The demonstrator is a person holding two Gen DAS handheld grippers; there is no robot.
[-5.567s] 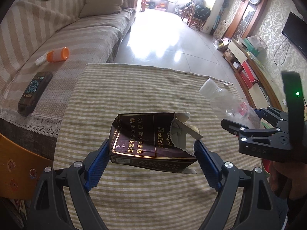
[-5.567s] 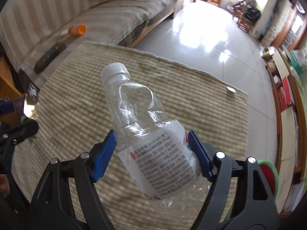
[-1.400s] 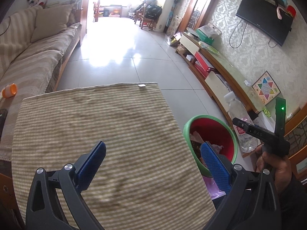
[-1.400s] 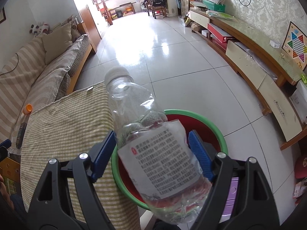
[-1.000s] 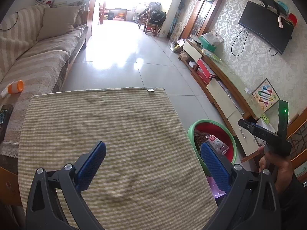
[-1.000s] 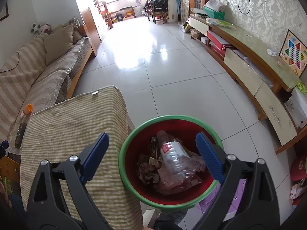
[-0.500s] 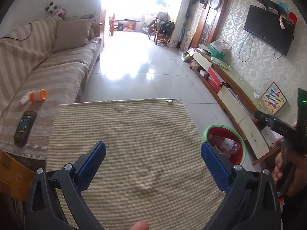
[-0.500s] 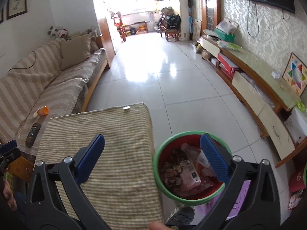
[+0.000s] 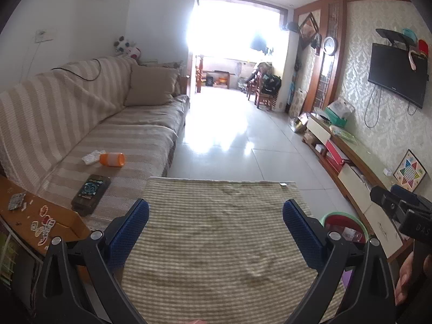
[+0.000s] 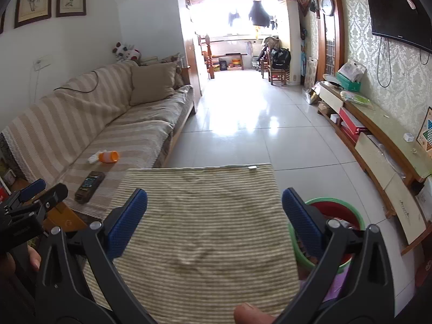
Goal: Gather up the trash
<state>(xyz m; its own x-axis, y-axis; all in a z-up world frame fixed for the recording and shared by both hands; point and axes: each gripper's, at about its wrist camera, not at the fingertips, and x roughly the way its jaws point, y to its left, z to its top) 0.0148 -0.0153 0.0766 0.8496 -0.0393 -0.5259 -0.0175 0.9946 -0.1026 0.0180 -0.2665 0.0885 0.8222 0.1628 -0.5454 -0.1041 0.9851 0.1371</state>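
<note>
Left wrist view: your left gripper (image 9: 216, 216) hangs over the striped cloth (image 9: 216, 243), jaws spread wide, blue pads (image 9: 129, 229) apart with nothing between them. The cloth lies bare under the gripper. Off its right edge sits the bin (image 9: 351, 218), green rim, red inside, with trash in it that is too small to make out. Further right, your right gripper (image 9: 399, 210) pokes in at the frame edge, dark and seen from the side, with your hand (image 9: 413, 278) below it; from here you can't tell how its jaws stand. To the left, the sofa (image 9: 94, 124) carries an orange cup (image 9: 112, 159) on its side, a crumpled tissue (image 9: 93, 157) touching it, and a dark remote (image 9: 91, 190) nearer you. A wooden ledge (image 9: 40, 221) with stickers sits at the lower left. The TV (image 9: 397, 78) hangs on the right wall.

Right wrist view: your right gripper (image 10: 214, 209) is gaping too, pads (image 10: 127, 221) well apart, empty, over the same cloth (image 10: 205, 229). The bin (image 10: 348, 208) shows just behind the right pad, beside the cloth's right edge, with trash inside, mostly hidden by the finger. Your left gripper (image 10: 32, 194) comes in low at the left edge, side-on. On the sofa (image 10: 108, 124), the cup (image 10: 108, 157), tissue (image 10: 94, 158) and remote (image 10: 89, 183) lie well apart from the cloth's middle, the remote just beside its left corner. A fingertip (image 10: 251, 314) shows at the bottom edge.
</note>
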